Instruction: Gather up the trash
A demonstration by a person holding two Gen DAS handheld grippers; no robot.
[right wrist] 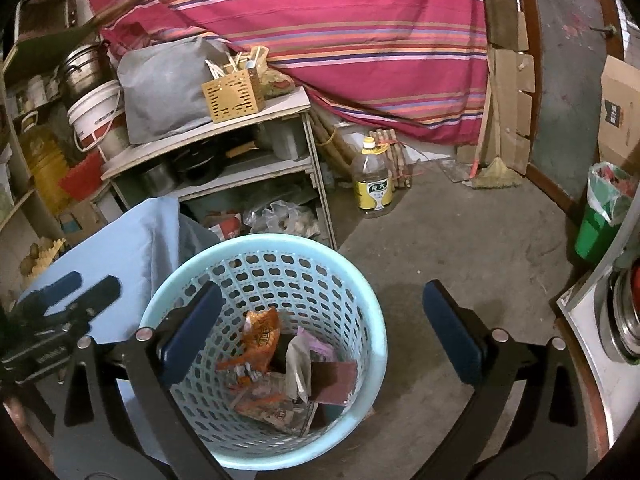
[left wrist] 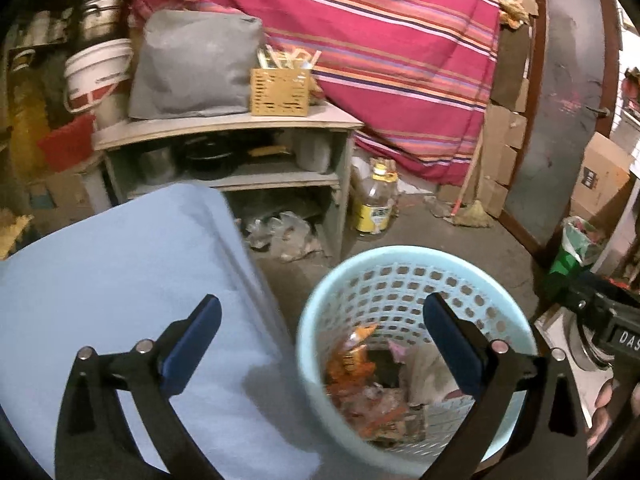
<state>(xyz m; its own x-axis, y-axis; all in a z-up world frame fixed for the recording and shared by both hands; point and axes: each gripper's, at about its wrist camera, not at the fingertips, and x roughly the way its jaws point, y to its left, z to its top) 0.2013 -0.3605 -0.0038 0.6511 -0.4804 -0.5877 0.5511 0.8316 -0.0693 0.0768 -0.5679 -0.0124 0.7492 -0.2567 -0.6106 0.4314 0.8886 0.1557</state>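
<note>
**Both tools wide open over the trash basket**

The left tool [left wrist: 322, 344] hangs with its blue-padded jaws spread wide and nothing between them, one finger over the pale blue cloth-covered surface [left wrist: 132, 300], the other over the light blue perforated plastic basket [left wrist: 320, 304]. The right tool [right wrist: 322, 332] is just as wide and just as empty, its left finger over the basket's rim [right wrist: 256, 242], its right finger over bare grey concrete floor [right wrist: 460, 248]. Down in the basket lies the trash: an orange snack wrapper [right wrist: 262, 332], a grey crumpled paper [right wrist: 298, 364], a dark red flat card [right wrist: 334, 380]. Farther off, a clear plastic bottle with a yellow label [right wrist: 372, 180] stands on the floor beside the grey wooden shelf unit [right wrist: 224, 168], under the red striped cloth [right wrist: 320, 32].
</note>
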